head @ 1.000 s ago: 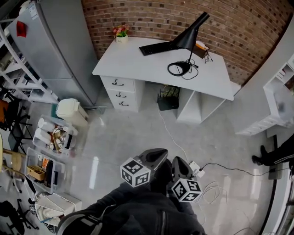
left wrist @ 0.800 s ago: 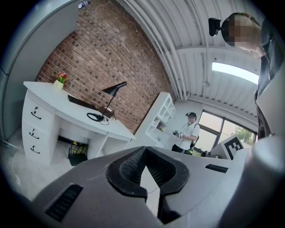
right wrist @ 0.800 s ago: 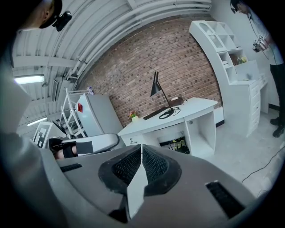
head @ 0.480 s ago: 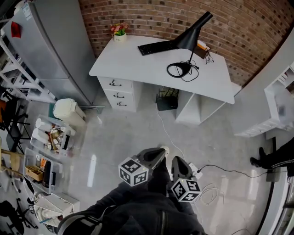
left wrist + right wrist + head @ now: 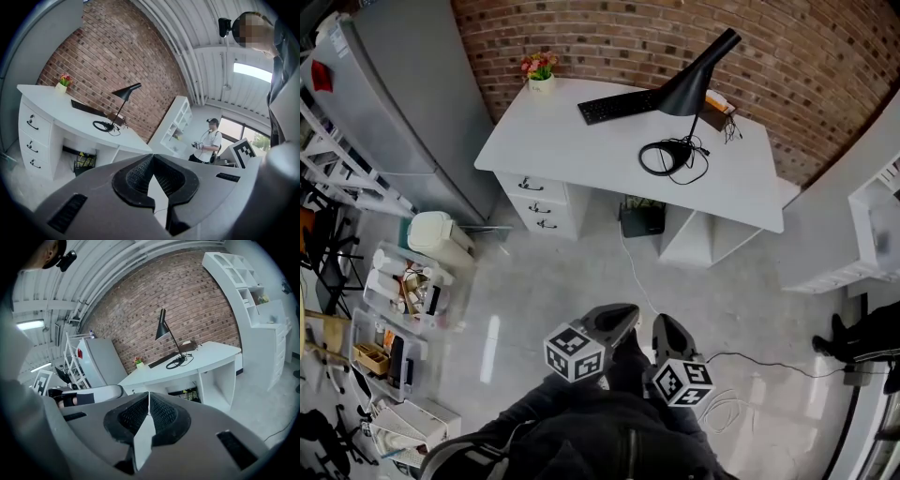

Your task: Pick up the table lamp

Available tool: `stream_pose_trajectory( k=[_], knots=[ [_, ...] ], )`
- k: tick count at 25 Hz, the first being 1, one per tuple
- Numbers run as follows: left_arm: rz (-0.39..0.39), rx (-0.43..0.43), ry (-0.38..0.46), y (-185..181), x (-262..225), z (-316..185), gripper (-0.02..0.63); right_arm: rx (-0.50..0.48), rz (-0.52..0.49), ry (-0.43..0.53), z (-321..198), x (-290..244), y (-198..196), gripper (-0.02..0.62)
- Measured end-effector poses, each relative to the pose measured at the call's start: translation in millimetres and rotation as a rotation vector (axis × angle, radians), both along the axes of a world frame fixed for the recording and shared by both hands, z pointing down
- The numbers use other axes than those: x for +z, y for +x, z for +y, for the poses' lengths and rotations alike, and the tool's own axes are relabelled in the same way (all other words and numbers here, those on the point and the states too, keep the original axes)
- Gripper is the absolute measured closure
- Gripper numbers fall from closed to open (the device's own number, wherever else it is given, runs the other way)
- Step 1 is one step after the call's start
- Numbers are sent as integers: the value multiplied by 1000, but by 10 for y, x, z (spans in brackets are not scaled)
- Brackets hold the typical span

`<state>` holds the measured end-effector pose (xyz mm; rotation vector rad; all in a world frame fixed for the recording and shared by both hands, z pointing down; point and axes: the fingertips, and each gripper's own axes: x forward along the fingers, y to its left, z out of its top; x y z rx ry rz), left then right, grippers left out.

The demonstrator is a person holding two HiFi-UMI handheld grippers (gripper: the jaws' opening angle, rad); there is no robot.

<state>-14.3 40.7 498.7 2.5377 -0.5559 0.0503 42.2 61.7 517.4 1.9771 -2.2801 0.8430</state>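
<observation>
The black table lamp (image 5: 692,94) stands on the white desk (image 5: 572,141) against the brick wall, its cone shade tilted and its round base (image 5: 664,157) ringed by a coiled cord. It also shows far off as the lamp (image 5: 123,99) in the left gripper view and the lamp (image 5: 165,336) in the right gripper view. My left gripper (image 5: 626,313) and right gripper (image 5: 664,324) are held side by side low in the head view, well short of the desk. Both are shut with nothing between the jaws.
A black keyboard (image 5: 617,105) and a small flower pot (image 5: 540,71) sit on the desk. A grey fridge (image 5: 394,103) stands at the left, with storage bins (image 5: 403,309) on the floor. Cables and a power strip (image 5: 722,375) lie on the floor. Another person (image 5: 207,145) stands far off.
The desk and lamp have slid lower and nearer in the head view as I walk toward them. Both grippers stay shut and side by side.
</observation>
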Motion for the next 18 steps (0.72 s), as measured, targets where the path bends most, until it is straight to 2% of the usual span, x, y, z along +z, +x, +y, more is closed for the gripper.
stream_pose_trajectory(
  k=[18],
  knots=[
    [8, -54, 12, 763, -62, -1434, 599, -70, 21, 27, -1500, -137, 809, 581]
  ],
)
